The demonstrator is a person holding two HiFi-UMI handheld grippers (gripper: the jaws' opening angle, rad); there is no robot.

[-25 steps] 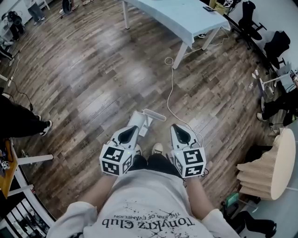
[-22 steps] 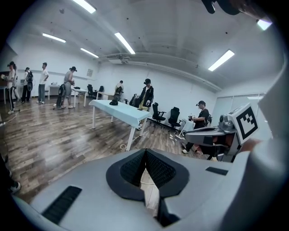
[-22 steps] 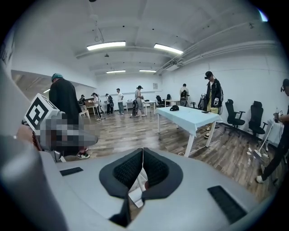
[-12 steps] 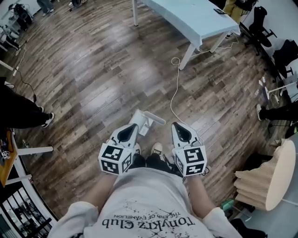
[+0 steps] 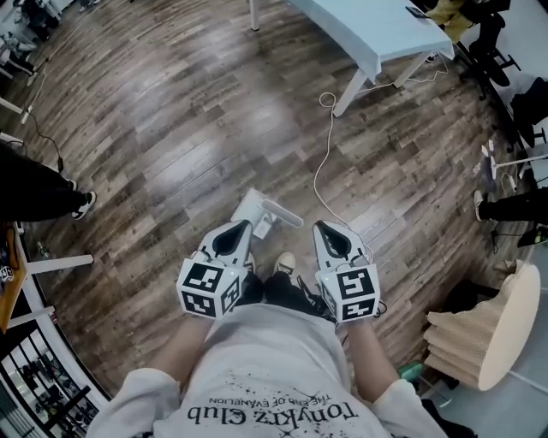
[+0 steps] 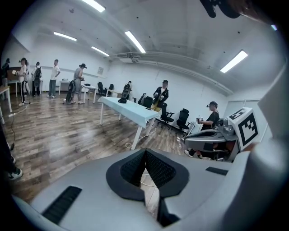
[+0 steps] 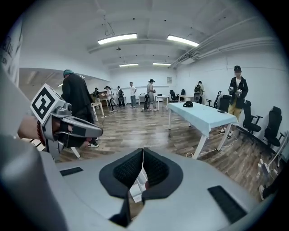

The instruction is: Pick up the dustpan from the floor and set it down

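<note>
White dustpan (image 5: pixel 252 210) lying on wooden floor (image 5: pixel 171 128), pale bar handle (image 5: pixel 283 214) at right end, not held.

Wooden floor (image 5: pixel 171 128), pale table (image 5: pixel 368 26) — perhaps cloth-covered.

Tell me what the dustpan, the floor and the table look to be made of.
Dustpan: seemingly white plastic, smooth and matte; too small to be sure.
Floor: wood or wood-look planks with a satin sheen, showing grain, seams and soft glare.
Table: pale blue top, probably a cloth cover, as its edge hangs down.
</note>
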